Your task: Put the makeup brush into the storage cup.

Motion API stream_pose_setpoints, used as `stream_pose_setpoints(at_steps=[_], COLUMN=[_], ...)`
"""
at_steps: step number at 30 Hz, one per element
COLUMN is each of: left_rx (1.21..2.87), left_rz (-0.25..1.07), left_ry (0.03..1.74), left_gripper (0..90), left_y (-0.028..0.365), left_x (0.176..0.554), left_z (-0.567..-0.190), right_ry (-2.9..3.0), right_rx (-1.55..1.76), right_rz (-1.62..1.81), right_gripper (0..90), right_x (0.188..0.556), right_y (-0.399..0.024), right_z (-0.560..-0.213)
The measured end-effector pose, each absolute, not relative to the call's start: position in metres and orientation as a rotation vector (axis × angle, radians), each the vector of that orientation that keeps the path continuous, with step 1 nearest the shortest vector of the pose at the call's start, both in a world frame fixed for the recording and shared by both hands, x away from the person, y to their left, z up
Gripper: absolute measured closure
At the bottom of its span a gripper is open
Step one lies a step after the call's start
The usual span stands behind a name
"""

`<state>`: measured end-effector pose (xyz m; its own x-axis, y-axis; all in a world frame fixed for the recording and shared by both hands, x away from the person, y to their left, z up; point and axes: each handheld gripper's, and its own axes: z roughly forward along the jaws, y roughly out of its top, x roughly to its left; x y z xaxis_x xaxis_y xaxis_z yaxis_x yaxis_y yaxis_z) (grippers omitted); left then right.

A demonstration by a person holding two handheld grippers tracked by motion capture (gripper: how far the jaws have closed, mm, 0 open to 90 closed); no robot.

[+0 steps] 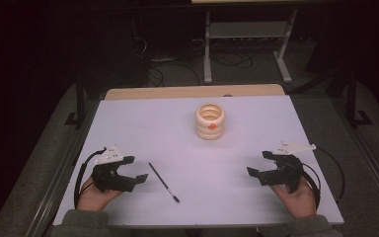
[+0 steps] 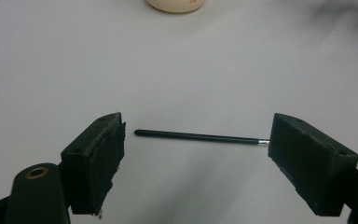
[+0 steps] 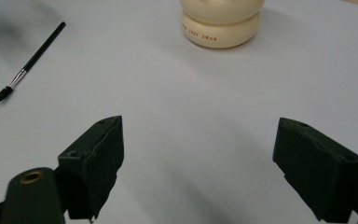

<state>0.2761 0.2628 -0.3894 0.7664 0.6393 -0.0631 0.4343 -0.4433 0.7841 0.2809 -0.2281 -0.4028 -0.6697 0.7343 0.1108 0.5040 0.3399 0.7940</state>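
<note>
Your left gripper (image 1: 137, 172) and right gripper (image 1: 257, 165) both sit gaping and empty, the paintbrush (image 1: 163, 181) flat on the table (image 1: 143, 128) beside the left one, so the pick-up looks unstarted; next, close on its handle.

Dim, dark surroundings; soft shadows, blurry corners.
</note>
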Motion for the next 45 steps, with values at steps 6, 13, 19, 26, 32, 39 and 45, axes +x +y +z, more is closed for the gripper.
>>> stream_pose_setpoints(at_steps=[6,13,19,26,32,39,45], left_rx=[2.123,2.148,2.186,2.206,2.253,2.287,2.316], left_rz=[0.300,0.292,0.291,0.287,0.275,0.266,0.254], left_ry=[0.788,0.757,0.700,0.663,0.635,0.604,0.572], left_gripper=[18.1,18.2,18.7,18.7,19.1,19.0,19.1], left_y=[0.260,0.254,0.246,0.240,0.238,0.234,0.230], left_x=[0.276,0.277,0.280,0.283,0.289,0.294,0.295], left_z=[-0.390,-0.391,-0.391,-0.389,-0.391,-0.392,-0.392], right_ry=[2.346,2.356,2.358,2.362,2.364,2.367,2.372], right_rx=[1.108,1.101,1.100,1.104,1.102,1.101,1.091], right_rz=[1.240,1.242,1.243,1.242,1.243,1.242,1.244], right_gripper=[15.5,17.8,17.8,17.8,17.9,18.0,18.2], right_x=[0.281,0.281,0.282,0.281,0.281,0.281,0.281], right_y=[-0.227,-0.225,-0.225,-0.223,-0.223,-0.222,-0.221], right_z=[-0.404,-0.403,-0.404,-0.404,-0.404,-0.404,-0.405])
